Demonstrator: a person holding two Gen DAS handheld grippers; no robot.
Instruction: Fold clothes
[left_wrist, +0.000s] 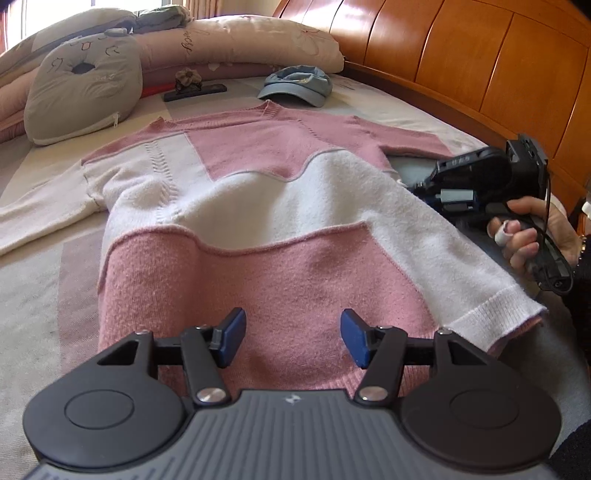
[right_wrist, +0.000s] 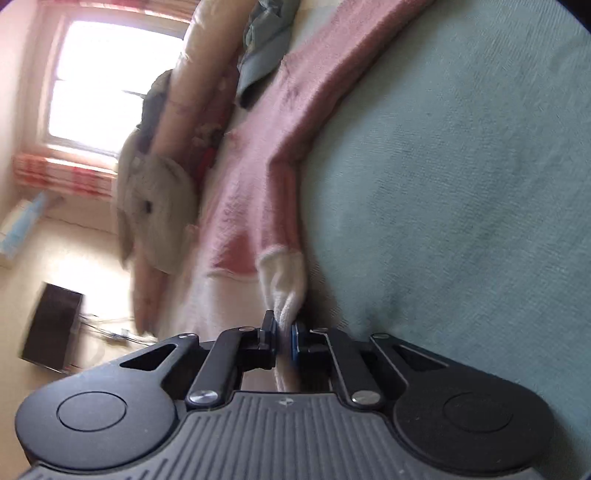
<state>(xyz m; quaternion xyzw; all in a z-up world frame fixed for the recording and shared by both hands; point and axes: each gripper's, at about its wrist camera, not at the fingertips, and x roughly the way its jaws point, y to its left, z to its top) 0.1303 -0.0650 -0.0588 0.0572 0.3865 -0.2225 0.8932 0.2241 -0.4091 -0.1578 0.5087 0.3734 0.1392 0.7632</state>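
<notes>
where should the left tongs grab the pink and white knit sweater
Grip the pink ribbed hem of the pink and white knit sweater, coming in low from the near edge of the bed. The hem lies flat right below the open left tongs, a free edge that can be pinched.

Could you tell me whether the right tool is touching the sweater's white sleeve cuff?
Touching. The right wrist view shows the right tool shut on the white sleeve cuff, with the knit bunched between its pads.
</notes>
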